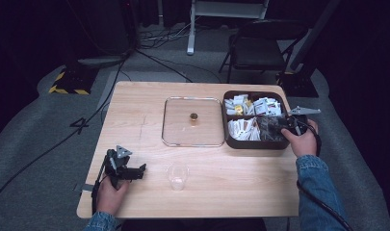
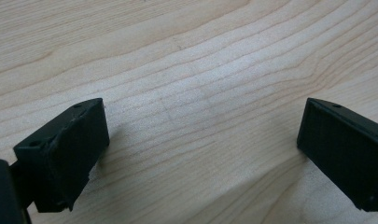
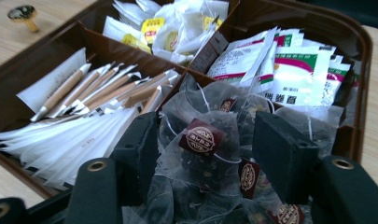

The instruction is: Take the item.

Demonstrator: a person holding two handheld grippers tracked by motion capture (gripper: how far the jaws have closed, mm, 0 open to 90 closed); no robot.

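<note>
While left gripper (image 2: 200, 154) gapes empty, right gripper (image 3: 210, 154) straddles tea bag (image 3: 200, 140).

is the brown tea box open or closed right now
Open. The brown box has no cover on it, so the packets in its compartments lie exposed, and the clear lid with its knob lies flat on the table beside it.

Left tongs (image 1: 140, 169): black body, grey three-cornered plate on top, black cable trailing off the rear. Pads are blocky black rectangles with a fine ribbed face and small screw holes in the top edges.

Right tongs (image 3: 205, 154): same black build and grey plate; brass-coloured eyelets sit in the arms behind the pads (image 3: 282, 151). Black cable runs back along the forearm.

Both sleeves blue denim, cuffs at the wrists.
</note>
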